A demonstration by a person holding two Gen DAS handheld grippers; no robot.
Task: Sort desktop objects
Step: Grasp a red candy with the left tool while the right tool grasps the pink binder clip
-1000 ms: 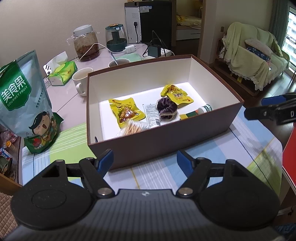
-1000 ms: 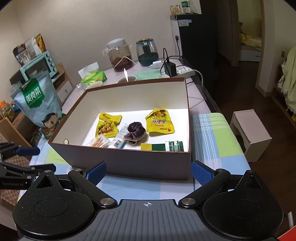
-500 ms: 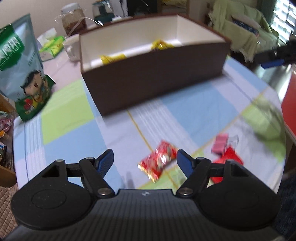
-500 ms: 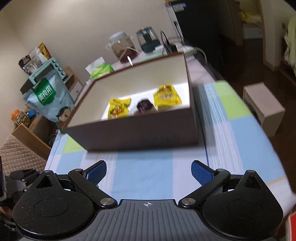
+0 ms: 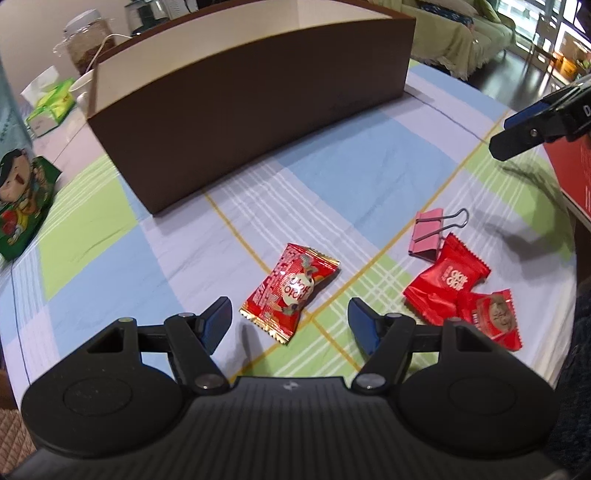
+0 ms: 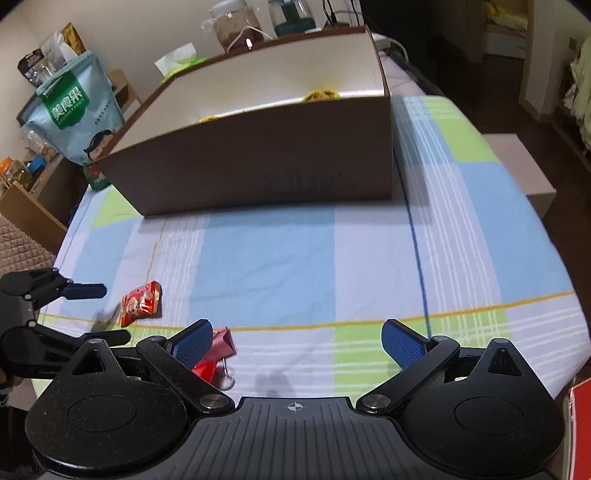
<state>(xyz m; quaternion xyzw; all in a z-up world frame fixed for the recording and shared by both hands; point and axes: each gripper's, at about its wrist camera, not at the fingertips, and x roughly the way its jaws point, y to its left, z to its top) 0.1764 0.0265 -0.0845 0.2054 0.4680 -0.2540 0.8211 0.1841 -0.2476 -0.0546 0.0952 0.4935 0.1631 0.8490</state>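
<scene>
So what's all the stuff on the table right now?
box: 1, brown, back middle of the cloth
candy: 1, red, alone between the left gripper's fingers
candies: 2, red, overlapping at right
clip: 1, pink, touching those candies
bag: 1, pale blue and green, left of box
tissues: 1, green, behind box
jar: 1, clear, far back
cloth: 1, blue-green check
left gripper: open
right gripper: open, empty

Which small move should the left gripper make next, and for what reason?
Probably lower the left gripper straight down and close on the red candy packet. The jaws are open, the packet lies loose on the tablecloth between the fingertips, apart from the pink binder clip.
</scene>
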